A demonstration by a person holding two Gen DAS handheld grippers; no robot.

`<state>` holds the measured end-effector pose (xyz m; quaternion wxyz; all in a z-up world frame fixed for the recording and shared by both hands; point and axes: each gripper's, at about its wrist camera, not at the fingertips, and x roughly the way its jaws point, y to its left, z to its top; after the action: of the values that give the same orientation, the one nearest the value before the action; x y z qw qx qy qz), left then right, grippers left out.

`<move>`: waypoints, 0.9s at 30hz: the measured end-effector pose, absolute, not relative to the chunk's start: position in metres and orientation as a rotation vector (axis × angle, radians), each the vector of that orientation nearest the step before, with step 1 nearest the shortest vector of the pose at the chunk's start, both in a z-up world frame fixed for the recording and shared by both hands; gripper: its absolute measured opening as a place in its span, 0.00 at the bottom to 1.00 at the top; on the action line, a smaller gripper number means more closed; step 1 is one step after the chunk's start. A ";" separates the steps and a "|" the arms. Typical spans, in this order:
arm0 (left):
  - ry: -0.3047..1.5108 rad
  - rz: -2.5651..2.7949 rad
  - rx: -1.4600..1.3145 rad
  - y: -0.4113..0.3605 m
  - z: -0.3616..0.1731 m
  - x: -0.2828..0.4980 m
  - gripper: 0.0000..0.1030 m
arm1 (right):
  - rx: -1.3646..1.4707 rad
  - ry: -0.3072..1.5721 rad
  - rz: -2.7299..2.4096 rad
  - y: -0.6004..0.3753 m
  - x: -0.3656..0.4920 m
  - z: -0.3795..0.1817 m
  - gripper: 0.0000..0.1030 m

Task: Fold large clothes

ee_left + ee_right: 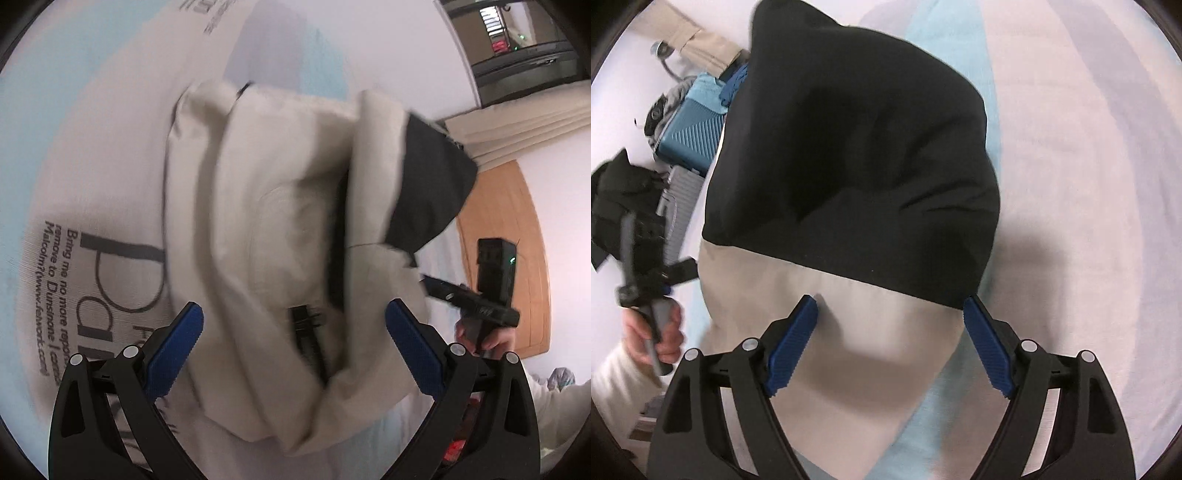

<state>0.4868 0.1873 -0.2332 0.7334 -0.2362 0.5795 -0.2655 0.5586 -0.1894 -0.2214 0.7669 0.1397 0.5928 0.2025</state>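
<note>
The beige garment (266, 229) is seen bunched on the printed sheet (92, 155), directly ahead of the left gripper (293, 325); its blue pads are spread wide and nothing is held between them; the garment's black panel (424, 192) is found at 2 o'clock, with bare sheet exposed from 9 to 12 o'clock. In the right wrist view, the right gripper (890, 314) is likewise spread apart and empty; the black-beige seam (871, 284) is met at its fingertips; open sheet (1089, 221) is available at 3 o'clock, and luggage (690, 136) is crowded at 10 o'clock.
</note>
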 end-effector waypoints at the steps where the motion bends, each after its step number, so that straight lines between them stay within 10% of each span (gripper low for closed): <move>1: 1.290 -0.586 -0.512 0.189 -0.241 0.488 0.94 | 0.313 1.290 0.442 -0.190 0.558 -0.222 0.76; 27: 1.124 -0.927 -1.028 0.220 -0.280 0.498 0.94 | 0.510 1.303 0.484 -0.205 0.565 -0.258 0.89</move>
<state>0.4979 0.2201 -0.2802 0.6280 -0.4485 0.4906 -0.4046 0.5651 -0.2049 -0.2579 0.7383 0.2323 0.5936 0.2204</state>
